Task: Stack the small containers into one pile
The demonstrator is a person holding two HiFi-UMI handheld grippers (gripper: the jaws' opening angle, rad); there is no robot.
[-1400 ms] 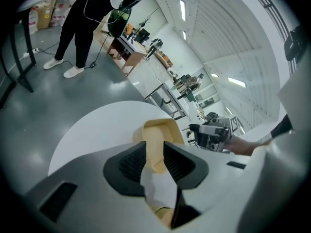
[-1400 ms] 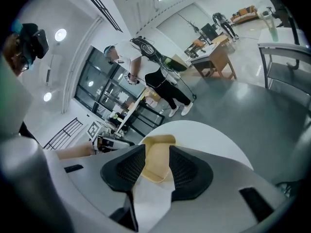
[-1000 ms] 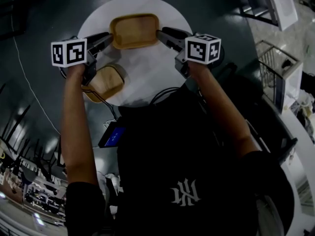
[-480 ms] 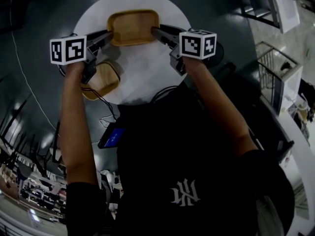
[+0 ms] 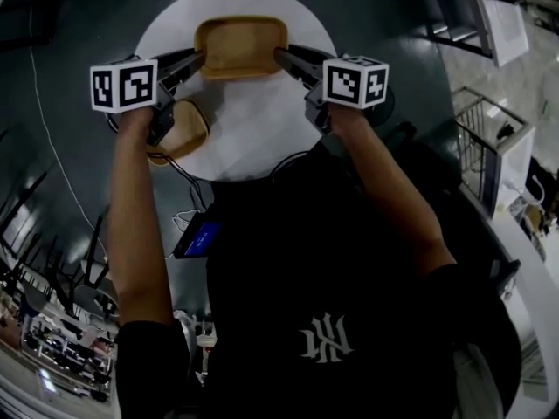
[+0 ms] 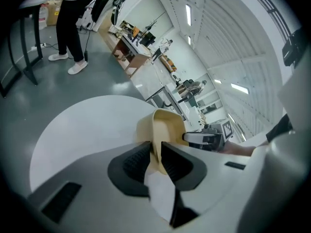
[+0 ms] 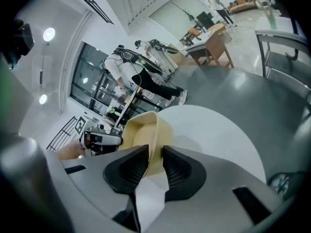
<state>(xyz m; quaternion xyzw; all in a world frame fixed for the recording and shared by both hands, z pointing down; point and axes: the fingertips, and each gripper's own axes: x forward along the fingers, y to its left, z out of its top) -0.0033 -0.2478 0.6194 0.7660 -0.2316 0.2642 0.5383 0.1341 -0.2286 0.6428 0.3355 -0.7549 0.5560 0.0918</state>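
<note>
The fingers (image 6: 133, 163) of the left gripper (image 6: 155, 152) are closed on one end wall of a yellow rectangular plastic container (image 6: 165, 125). The thin wall is pinched between the ribbed black pads, and no gap is to be seen. The fingers (image 7: 181, 171) of the right gripper (image 7: 155, 161) have just been closing. The opposite end wall of the same container (image 7: 146, 130) is now caught between them, so the container is judged to be gripped at both short ends.

In the head view the container (image 5: 241, 47) is seen spanned between the left gripper (image 5: 197, 59) and the right gripper (image 5: 281, 57), over the far part of a round white surface (image 5: 253, 138). Compared with the pictures of a second and half a second before, its place on that surface is hardly altered; only the right grip has been added. Whether its base is raised clear of the surface cannot be told.

A tan rounded plastic container (image 5: 182, 127) is seen near the left edge of the surface, just below the left gripper, partly hidden by it and apart from the held one. No pile has yet been formed. With both ends secured, a level lift is made possible. The held container is expected to be carried to the tan one so that the two can be stacked. An uneven grip could let it tilt.
</note>
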